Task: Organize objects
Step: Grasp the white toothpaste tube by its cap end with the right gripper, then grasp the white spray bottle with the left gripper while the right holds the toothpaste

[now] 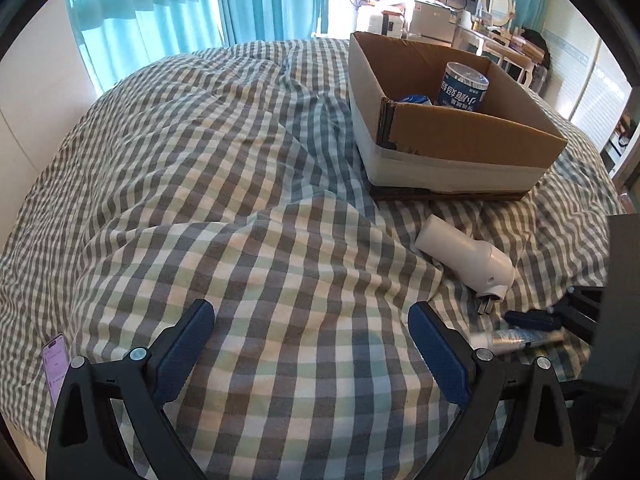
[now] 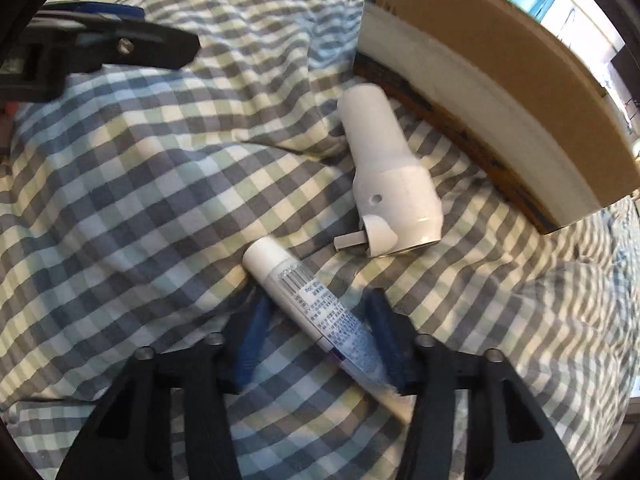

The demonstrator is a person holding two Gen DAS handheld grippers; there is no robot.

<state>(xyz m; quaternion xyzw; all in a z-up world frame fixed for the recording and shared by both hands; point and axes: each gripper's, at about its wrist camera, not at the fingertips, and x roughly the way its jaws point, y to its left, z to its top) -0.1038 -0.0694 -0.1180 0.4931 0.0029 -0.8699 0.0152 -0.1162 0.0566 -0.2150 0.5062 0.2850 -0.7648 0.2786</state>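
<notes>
Scanning left to right, we found the left gripper (image 1: 310, 350) hanging over bare checked quilt (image 1: 200, 160), jaws spread wide with nothing between them. A phone (image 1: 54, 364) lay at the bed's left edge, well apart from everything else.

Next came the tube (image 2: 316, 308), lying on the quilt between the blue pads of the right gripper (image 2: 320, 320). Those jaws stood part-way in, one on each side of the tube. The right pad looked to be at the tube's side, the left pad showed a gap, so we judged it not yet clamped. The tube's long axis ran diagonally in the right wrist view: white cap up and to the left, flat crimped end down and to the right, under the gripper body.

Just past the cap lay the white plug-in device (image 2: 386, 176), near but apart, narrow end toward the box (image 2: 500, 92), prongs toward the tube. The box sat farther right on the quilt, open-topped, with a blue canister (image 1: 464, 86) already inside.

Risks, as we judged them: the tube sat skewed across the jaws, so closing could twist it or squirt it out sideways. The soft quilt could bunch into the pads. A grip near the crimped end would leave the cap end drooping, and it might clip the box wall on the way in. A careless lift could also knock the white device.
</notes>
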